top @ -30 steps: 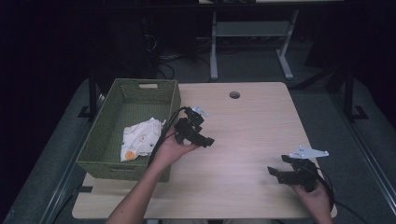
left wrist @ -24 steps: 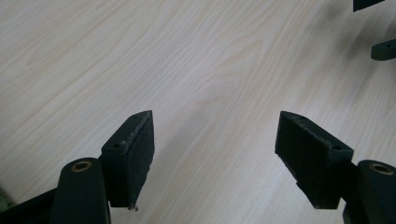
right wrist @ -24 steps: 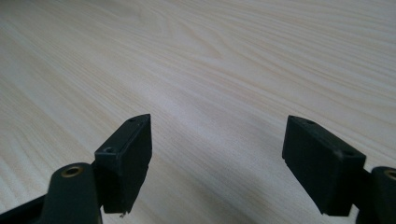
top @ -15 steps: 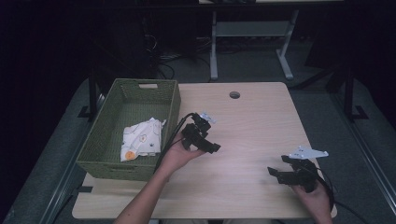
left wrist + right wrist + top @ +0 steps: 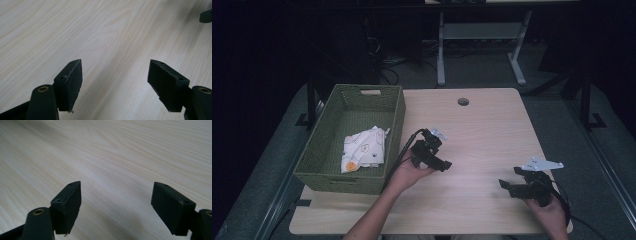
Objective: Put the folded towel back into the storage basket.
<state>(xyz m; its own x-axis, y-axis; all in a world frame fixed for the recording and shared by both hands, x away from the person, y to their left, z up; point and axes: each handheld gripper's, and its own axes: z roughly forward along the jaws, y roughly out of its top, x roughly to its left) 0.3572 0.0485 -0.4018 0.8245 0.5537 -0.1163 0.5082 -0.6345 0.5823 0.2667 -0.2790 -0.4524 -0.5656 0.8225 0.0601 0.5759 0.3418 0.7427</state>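
1. Jaws wide apart on both tools: in the left gripper view the left gripper (image 5: 115,82) spreads over bare wood with nothing between its pads, and in the right gripper view the right gripper (image 5: 116,206) gapes just the same over the tabletop.
2. Landmark is the green woven basket (image 5: 398,112), sitting at the table's (image 5: 492,120) left side.
3. The left gripper (image 5: 444,165) hovers just right of the basket's near right corner, held in the person's left hand (image 5: 409,172), jaws pointing away from the basket.
4. The right gripper (image 5: 506,186) sits well to the right of the basket, near the table's front edge, empty.
5. Inside the basket lies a folded white cloth (image 5: 363,149) with small printed patterns, resting on the floor toward the near end, well apart from both grippers.
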